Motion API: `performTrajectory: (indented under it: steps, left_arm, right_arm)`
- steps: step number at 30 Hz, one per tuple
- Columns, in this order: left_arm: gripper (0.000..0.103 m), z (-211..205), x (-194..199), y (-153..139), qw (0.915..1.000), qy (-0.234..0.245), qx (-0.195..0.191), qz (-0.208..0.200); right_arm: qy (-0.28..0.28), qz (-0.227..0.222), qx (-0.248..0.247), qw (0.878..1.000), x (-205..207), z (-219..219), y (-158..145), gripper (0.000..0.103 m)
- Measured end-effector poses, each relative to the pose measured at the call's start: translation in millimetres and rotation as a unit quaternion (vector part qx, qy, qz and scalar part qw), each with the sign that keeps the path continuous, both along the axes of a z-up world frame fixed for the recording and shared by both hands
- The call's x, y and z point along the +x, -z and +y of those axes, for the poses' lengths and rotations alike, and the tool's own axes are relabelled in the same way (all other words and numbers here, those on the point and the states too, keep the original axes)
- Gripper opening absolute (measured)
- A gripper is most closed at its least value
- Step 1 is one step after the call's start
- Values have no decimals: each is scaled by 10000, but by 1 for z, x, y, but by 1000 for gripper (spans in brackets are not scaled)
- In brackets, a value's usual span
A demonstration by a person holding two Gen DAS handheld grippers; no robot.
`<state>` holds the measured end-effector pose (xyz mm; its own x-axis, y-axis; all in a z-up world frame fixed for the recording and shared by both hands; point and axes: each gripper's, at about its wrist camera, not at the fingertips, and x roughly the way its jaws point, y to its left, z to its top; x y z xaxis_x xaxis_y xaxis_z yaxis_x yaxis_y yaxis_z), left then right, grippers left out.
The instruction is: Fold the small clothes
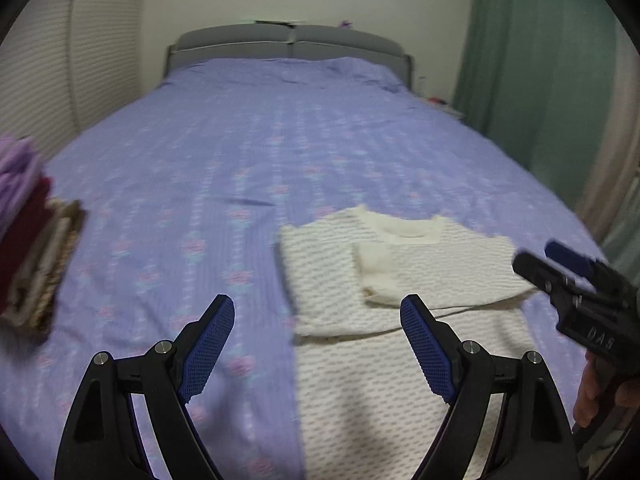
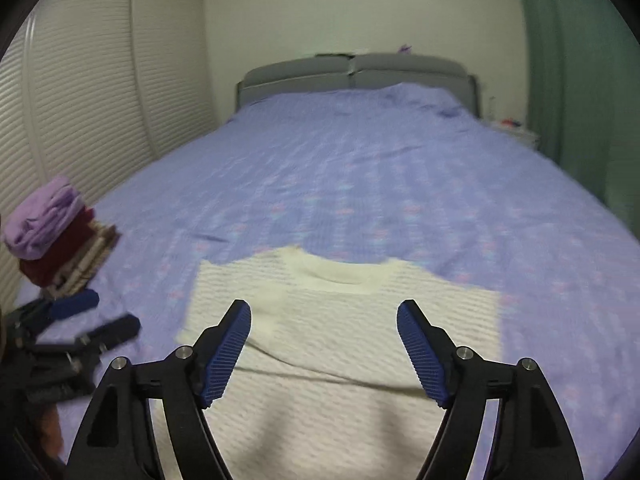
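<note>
A cream knitted sweater (image 1: 400,280) lies flat on the purple bedspread (image 1: 240,152), collar away from me, both sleeves folded in over the body. It also shows in the right wrist view (image 2: 344,340). My left gripper (image 1: 318,344) is open and empty, hovering above the sweater's left edge. My right gripper (image 2: 324,348) is open and empty above the sweater's middle. The right gripper shows at the right edge of the left wrist view (image 1: 560,268). The left gripper shows at the left in the right wrist view (image 2: 96,316).
A stack of folded clothes (image 2: 56,236), purple on top, then dark red and beige, sits on the bed's left side, also in the left wrist view (image 1: 28,232). A louvred wardrobe (image 2: 88,88) stands left, a grey headboard (image 2: 352,72) at the far end, a green curtain (image 1: 532,72) right.
</note>
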<state>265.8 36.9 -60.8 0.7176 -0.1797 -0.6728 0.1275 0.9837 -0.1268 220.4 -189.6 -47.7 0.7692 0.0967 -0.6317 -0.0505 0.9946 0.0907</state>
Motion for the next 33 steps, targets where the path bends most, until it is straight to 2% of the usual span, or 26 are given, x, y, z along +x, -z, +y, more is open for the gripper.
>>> performTrajectory:
  steps: [4,8,13,15,21,25,29,32,33]
  left_arm:
    - [79,-17,17,8,9988,365,-287,126]
    - [64,-33,37,27,9948,385,-728,594]
    - [51,-39,57,53,9832,247,-1390,1160]
    - [44,-36,65,66,9737,138,-1789,1403]
    - [44,-30,78,84,9585,-212,-2323,1638]
    - [44,-34,87,85,9595,-338,-2263,1646]
    - [44,-44,93,81,9651,-345,-2027,1619]
    - [17,-45,95,74,9681,-292,-1942,1559]
    - [11,-45,97,71,9675,-217,-2002,1526]
  right_arm:
    - [458,143,-349,9982,-20,-32,12,76]
    - [848,453,-296,9949,-29,-65,33,76]
    - [1046,745,-170,9916,-31,-90,57,76]
    - [1060,816,-159,9909,-30,-94,63,76]
    - [1114,896,-6,9897,-24,-103,76,76]
    - [1155,983,168,9883,-13,-109,85,75]
    - [1193,1004,339,9872,-7,-113,91,72]
    - [1280,1051,394,9854,-1,-116,94,67]
    - [1294,1052,418,9851,0,-117,95,67]
